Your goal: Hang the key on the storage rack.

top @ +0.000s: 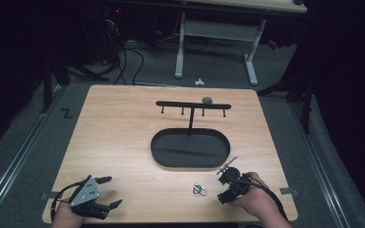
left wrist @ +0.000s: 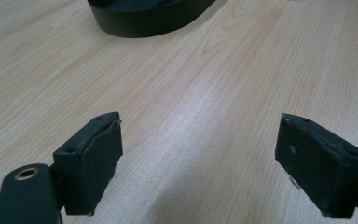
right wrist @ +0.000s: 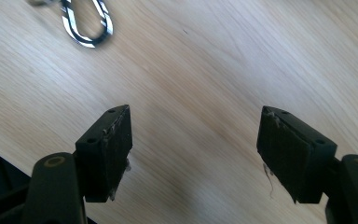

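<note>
A small shiny metal clip (top: pixel 199 190) lies flat on the wooden table (top: pixel 119 142) near its front edge. In the right gripper view the clip (right wrist: pixel 89 43) lies ahead and to the upper left, apart from the jaws. My right gripper (top: pixel 220 186) rests just right of the clip, open with nothing but bare wood between its pads (right wrist: pixel 196 140). My left gripper (top: pixel 114 191) sits at the front left corner, also open and empty (left wrist: pixel 198 154). A black oval tray (top: pixel 190 161) carries a thin post with a hooked crossbar (top: pixel 192 105).
A small grey object (top: pixel 207 99) sits on top of the crossbar. The tray's rim (left wrist: pixel 144 25) shows far ahead in the left gripper view. Beyond the table stand a white desk frame (top: pixel 218 33) and floor cables (top: pixel 123 61).
</note>
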Demonstrator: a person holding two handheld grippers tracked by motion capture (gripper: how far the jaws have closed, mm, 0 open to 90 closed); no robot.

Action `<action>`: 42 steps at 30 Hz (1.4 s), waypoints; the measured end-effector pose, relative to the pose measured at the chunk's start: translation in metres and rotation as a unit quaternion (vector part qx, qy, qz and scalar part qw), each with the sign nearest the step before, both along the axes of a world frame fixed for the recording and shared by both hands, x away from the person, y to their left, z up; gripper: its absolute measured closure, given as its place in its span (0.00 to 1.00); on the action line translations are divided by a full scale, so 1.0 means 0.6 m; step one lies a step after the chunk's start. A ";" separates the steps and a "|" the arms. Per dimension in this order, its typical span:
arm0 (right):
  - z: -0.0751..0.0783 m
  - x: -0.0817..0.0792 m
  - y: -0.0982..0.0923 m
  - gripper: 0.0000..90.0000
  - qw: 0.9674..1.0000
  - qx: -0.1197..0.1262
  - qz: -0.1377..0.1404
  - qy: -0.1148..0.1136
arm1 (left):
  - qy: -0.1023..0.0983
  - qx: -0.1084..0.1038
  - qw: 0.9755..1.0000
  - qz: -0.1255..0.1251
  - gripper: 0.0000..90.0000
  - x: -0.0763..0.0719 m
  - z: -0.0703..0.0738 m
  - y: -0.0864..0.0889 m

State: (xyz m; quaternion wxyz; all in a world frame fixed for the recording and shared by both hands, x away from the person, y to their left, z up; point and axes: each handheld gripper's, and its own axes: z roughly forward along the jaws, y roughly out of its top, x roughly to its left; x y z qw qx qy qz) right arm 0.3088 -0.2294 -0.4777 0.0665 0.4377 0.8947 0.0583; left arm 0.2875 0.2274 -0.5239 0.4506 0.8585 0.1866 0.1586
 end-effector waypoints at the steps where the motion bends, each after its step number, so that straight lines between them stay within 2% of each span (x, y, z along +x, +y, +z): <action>1: 0.000 0.000 0.006 0.30 1.000 0.002 -0.001 0.001 | 0.000 0.000 1.000 0.000 0.17 0.000 0.000 0.000; 14: -0.012 0.008 0.077 0.35 0.999 0.005 0.045 -0.007 | -0.001 -0.002 1.000 0.000 0.17 -0.001 0.001 0.002; 21: -0.016 0.016 0.097 0.39 0.998 0.002 0.061 -0.012 | -0.001 -0.003 1.000 0.000 0.17 -0.002 0.001 0.003; 24: -0.017 0.020 0.106 0.44 0.997 0.001 0.073 -0.016 | 0.000 -0.004 1.000 0.000 0.17 -0.002 0.001 0.005; 31: -0.014 0.027 0.118 0.49 0.997 0.004 0.078 -0.023 | 0.000 -0.004 1.000 0.001 0.17 -0.002 0.002 0.006; 33: -0.013 0.028 0.123 0.52 0.996 0.005 0.085 -0.025 | 0.000 -0.004 1.000 0.001 0.17 -0.002 0.001 0.006; 37: -0.012 0.029 0.130 0.64 0.994 0.009 0.103 -0.027 | 0.001 -0.003 1.000 0.001 0.17 -0.002 0.001 0.006; 38: -0.012 0.029 0.130 0.64 0.994 0.009 0.103 -0.027 | 0.001 -0.004 1.000 0.001 0.17 -0.002 0.001 0.006; 39: -0.011 0.028 0.132 0.65 0.993 0.009 0.114 -0.033 | 0.001 -0.004 1.000 0.002 0.17 -0.002 0.001 0.007; 42: -0.010 0.028 0.134 0.70 0.992 0.012 0.119 -0.042 | 0.001 -0.004 1.000 0.002 0.17 -0.002 0.002 0.007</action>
